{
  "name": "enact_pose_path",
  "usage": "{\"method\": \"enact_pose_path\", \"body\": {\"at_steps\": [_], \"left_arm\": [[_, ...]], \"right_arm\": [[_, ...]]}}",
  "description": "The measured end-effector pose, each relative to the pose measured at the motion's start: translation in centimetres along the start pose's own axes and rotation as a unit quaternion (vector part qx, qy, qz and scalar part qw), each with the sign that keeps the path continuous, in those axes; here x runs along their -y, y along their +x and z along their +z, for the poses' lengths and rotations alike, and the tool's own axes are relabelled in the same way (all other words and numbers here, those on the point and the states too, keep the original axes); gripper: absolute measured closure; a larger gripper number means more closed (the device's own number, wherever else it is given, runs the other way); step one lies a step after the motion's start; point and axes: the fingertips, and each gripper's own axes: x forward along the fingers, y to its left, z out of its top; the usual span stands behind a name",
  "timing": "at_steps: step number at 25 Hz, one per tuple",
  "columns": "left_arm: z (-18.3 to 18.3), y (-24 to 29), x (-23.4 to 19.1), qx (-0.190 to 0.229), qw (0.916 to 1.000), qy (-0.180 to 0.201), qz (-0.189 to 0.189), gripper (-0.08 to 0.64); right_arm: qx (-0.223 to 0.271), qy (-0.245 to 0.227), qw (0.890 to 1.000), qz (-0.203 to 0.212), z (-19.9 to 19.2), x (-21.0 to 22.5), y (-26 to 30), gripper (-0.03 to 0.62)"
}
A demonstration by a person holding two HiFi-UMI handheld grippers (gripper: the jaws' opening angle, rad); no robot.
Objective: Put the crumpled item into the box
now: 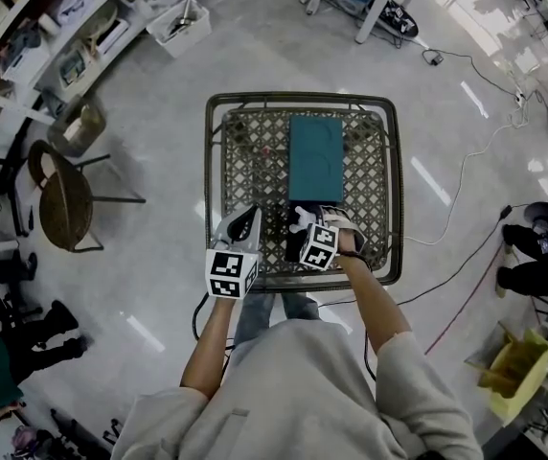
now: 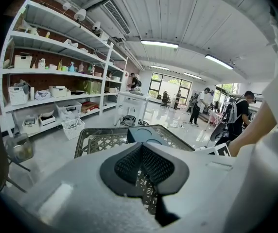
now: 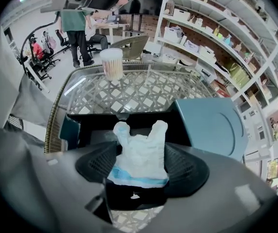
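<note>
Square lattice-top table: raised metal rim all round. Floor is open off its far and right edges, a wicker chair stands off the left edge, and a cable trails on the floor to the right. Teal lid lies flat mid-table toward the far edge, with open lattice strips to its left and right. Open box, teal outside and black inside, sits at the near edge next to the lid; touching or not, can't tell. Right gripper points steeply down over the box, jaws spread wide. Crumpled item sits between its pads over the box opening, not visibly pinched; resting or hanging, can't tell. Left gripper is just left of the box at the near edge, jaws closed on each other, nothing between them. Item: white, soft, crumpled, two peaks at one end, pale blue band across the other. Pale cylindrical container stands upright by a table edge, well apart from the box. Count: 1 table, 1 lid, 1 box, 1 crumpled item, 1 container, 2 grippers.
</note>
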Motion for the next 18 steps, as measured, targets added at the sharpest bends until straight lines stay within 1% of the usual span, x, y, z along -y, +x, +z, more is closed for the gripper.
{"method": "enact_pose_path", "body": {"at_steps": [3, 7, 11, 13, 15, 17, 18], "left_arm": [[0.2, 0.0, 0.0, -0.002, 1.0, 0.001, -0.003, 0.554], [0.3, 0.1, 0.5, -0.002, 0.9999, 0.006, -0.008, 0.554], [0.3, 0.1, 1.0, -0.002, 0.9998, 0.013, -0.012, 0.554], [0.3, 0.1, 1.2, -0.001, 0.9998, 0.015, -0.013, 0.554], [0.4, 0.1, 1.3, -0.001, 0.9998, 0.016, -0.014, 0.554], [0.5, 0.3, 1.3, 0.0, 0.9998, 0.017, -0.014, 0.554], [0.6, 0.3, 1.3, 0.0, 0.9998, 0.017, -0.014, 0.554]], "right_arm": [[0.015, -0.002, 1.0, -0.007, 1.0, 0.1, -1.4, 0.279], [0.03, -0.008, 0.999, -0.042, 1.3, 0.7, -3.0, 0.279], [0.049, 0.004, 0.996, -0.073, 1.1, 0.9, -4.7, 0.279], [0.066, 0.026, 0.993, -0.089, 1.2, 1.0, -5.9, 0.279], [0.09, 0.06, 0.989, -0.101, 1.3, 1.1, -7.1, 0.279], [0.115, 0.103, 0.982, -0.111, 1.5, 1.4, -8.3, 0.281], [0.129, 0.13, 0.976, -0.116, 1.6, 1.6, -8.9, 0.288]]}}
